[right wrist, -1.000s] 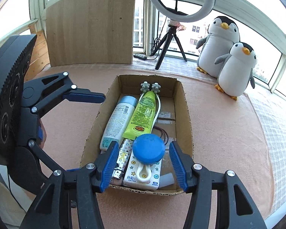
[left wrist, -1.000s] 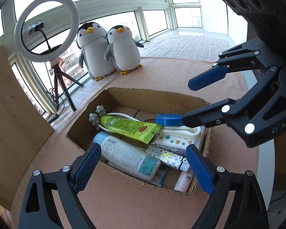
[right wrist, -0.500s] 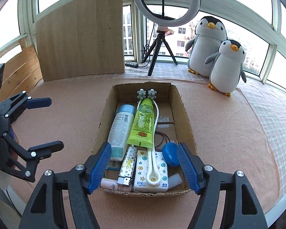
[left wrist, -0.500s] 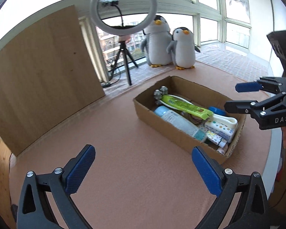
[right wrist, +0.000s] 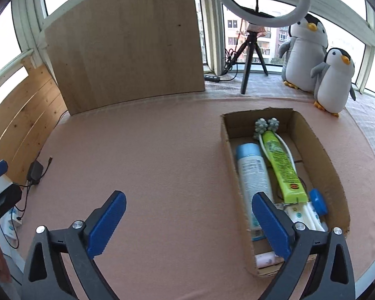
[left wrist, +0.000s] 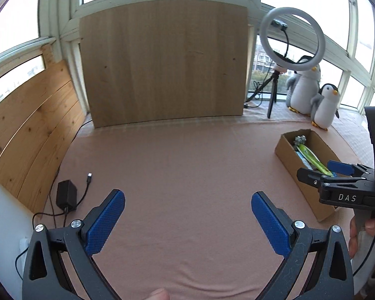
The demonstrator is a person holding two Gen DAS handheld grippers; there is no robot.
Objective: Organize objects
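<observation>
An open cardboard box (right wrist: pixel 321 155) sits on the pink cloth at the right. It holds a white bottle with a blue cap (right wrist: pixel 252 175), a green tube (right wrist: pixel 282 167), a grey roller massager (right wrist: pixel 266 125), a blue round lid (right wrist: pixel 318 201), a patterned white pack (right wrist: pixel 303 212) and a pink tube (right wrist: pixel 266 260). My right gripper (right wrist: pixel 188 200) hovers left of the box, its jaws opening, with nothing between them. My left gripper (left wrist: pixel 187 201) is open over bare cloth, far left of the box (left wrist: pixel 300 182). The right gripper (left wrist: pixel 322 171) shows at that view's right edge.
A tall wooden board (left wrist: pixel 162 62) stands at the back and a plank panel (left wrist: pixel 30 130) lines the left. A black adapter (left wrist: pixel 66 196) with cable lies at the left. A ring light on a tripod (right wrist: pixel 260 0) and two plush penguins (right wrist: pixel 333 80) stand behind the box.
The right gripper let go of the blue lid, which now lies in the box, then widened and drew back to the left. The left gripper swung left, away from the box.
</observation>
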